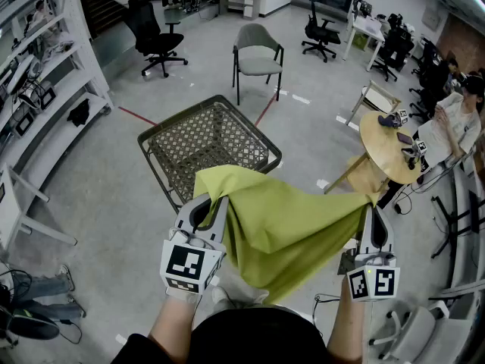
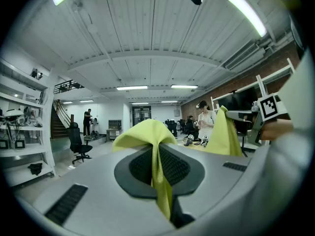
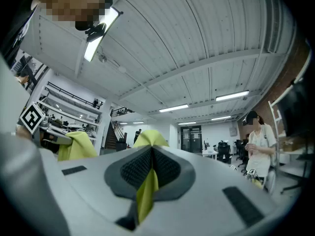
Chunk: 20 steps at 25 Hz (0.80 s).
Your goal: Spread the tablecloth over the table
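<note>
A yellow-green tablecloth (image 1: 284,226) hangs in the air between my two grippers, sagging in folds in the middle. My left gripper (image 1: 206,203) is shut on its left corner; in the left gripper view the cloth (image 2: 156,156) is pinched between the dark pads and bunches beyond the tips. My right gripper (image 1: 373,212) is shut on the right corner, and the right gripper view shows the cloth (image 3: 147,183) squeezed between its pads. Ahead of the cloth and below it stands the table (image 1: 208,139), a dark square one with a woven lattice top.
A grey chair (image 1: 258,55) stands beyond the table, black office chairs (image 1: 155,40) further back. A round wooden table (image 1: 394,146) with a person (image 1: 455,123) beside it is at the right. White shelving (image 1: 45,89) lines the left side. Cables lie on the floor at bottom left.
</note>
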{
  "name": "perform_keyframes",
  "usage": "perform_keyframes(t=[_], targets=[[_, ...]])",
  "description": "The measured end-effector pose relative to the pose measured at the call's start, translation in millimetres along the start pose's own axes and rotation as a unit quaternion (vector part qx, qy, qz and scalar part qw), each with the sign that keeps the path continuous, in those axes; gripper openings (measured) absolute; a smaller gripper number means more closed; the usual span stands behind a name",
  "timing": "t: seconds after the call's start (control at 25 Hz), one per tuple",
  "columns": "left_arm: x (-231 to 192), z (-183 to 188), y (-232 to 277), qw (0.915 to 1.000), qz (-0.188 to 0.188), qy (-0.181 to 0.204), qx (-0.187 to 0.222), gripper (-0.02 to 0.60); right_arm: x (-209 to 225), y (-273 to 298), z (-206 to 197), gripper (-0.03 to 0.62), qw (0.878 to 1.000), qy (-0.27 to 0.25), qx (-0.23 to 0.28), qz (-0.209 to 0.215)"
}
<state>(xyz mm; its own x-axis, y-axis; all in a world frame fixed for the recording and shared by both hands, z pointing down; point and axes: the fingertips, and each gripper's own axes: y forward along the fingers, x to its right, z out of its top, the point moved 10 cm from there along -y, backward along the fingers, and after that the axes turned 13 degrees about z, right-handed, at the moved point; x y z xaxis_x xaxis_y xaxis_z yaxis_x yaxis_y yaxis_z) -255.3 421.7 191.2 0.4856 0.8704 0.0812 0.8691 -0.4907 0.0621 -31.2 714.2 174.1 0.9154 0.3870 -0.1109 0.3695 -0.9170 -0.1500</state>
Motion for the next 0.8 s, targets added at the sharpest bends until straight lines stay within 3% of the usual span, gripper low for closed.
perform_keyframes(t=[0.8], targets=[[-6, -18, -29, 0.9912, 0.127, -0.009, -0.037, 0.015, 29, 32, -20, 0.011, 0.997, 0.031, 0.005, 0.067]])
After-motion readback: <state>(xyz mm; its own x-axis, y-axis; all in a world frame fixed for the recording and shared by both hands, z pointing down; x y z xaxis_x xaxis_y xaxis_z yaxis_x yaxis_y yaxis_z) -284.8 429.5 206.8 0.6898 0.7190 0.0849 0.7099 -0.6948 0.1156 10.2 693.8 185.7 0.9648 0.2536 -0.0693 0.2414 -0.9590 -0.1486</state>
